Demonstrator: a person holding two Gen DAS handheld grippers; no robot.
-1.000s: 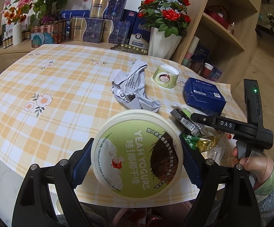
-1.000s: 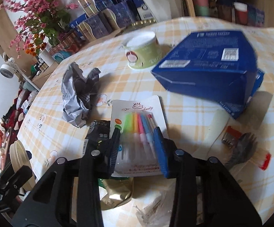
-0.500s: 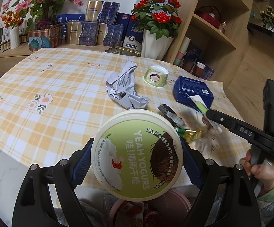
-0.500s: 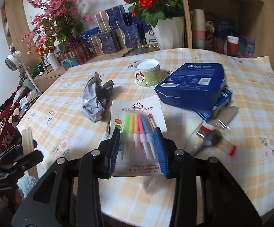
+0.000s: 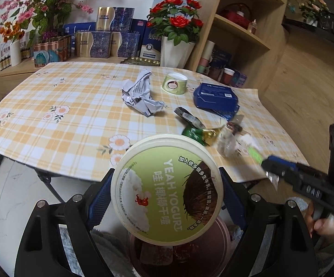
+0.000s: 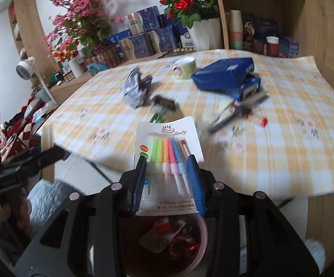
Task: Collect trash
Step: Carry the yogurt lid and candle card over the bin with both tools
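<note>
From the left wrist I see my left gripper (image 5: 167,189) clamped on one yogurt lid (image 5: 167,187), over the pink bin (image 5: 217,237) off the table's (image 5: 51,115) near edge; earlier it hung above the tablecloth. One yogurt cup (image 5: 174,83) and one crumpled wrapper (image 5: 141,97) lie mid-table.

From the right wrist, my right gripper (image 6: 168,180) pinches one candle pack (image 6: 169,152), now over the bin (image 6: 201,228).

At twelve o'clock in my left view I saw red roses in a white vase (image 5: 175,52). Pink blossoms (image 5: 49,2) stood at ten o'clock, gift boxes (image 5: 108,43) between them, and wooden shelves (image 5: 240,30) rose at one o'clock.
</note>
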